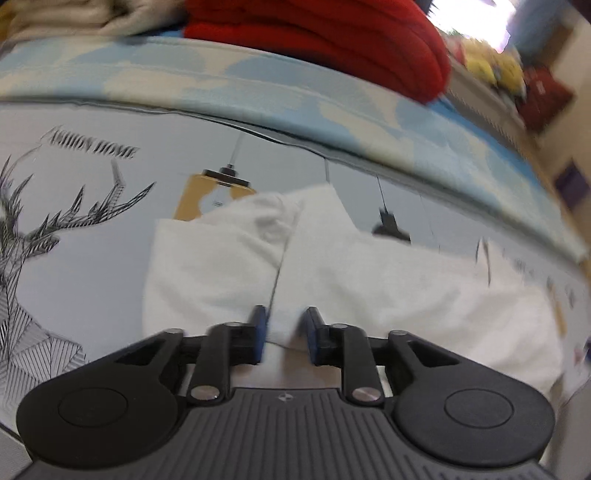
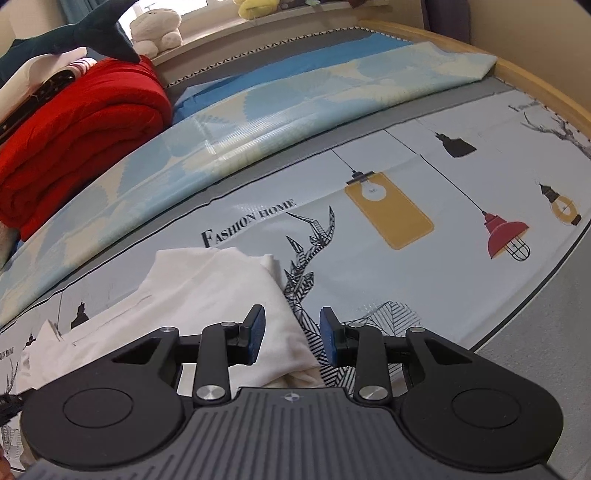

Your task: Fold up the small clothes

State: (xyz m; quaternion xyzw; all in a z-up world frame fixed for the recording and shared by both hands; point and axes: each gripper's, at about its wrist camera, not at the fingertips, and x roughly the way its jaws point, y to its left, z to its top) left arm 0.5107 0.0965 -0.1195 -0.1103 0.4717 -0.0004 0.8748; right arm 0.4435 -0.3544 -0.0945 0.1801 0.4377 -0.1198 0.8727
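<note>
A white garment [image 1: 388, 280] lies crumpled on a pale printed sheet [image 1: 92, 221] with deer and lamp drawings. In the blurred left wrist view, my left gripper [image 1: 285, 332] is shut on a bunched fold at the garment's near edge, with white cloth showing between the blue pads. In the right wrist view the same white garment [image 2: 207, 288] spreads to the left on the sheet [image 2: 424, 295]. My right gripper [image 2: 291, 334] stands open low over the garment's right edge. Its left pad is over cloth, its right pad over the deer print, and nothing is pinched.
A folded red blanket [image 2: 74, 129] sits at the back left on a blue and cream patterned mat [image 2: 258, 118]. Plush toys, among them a dark shark [image 2: 74, 33], line the window ledge. A wooden bed rail [image 2: 535, 81] bounds the far right.
</note>
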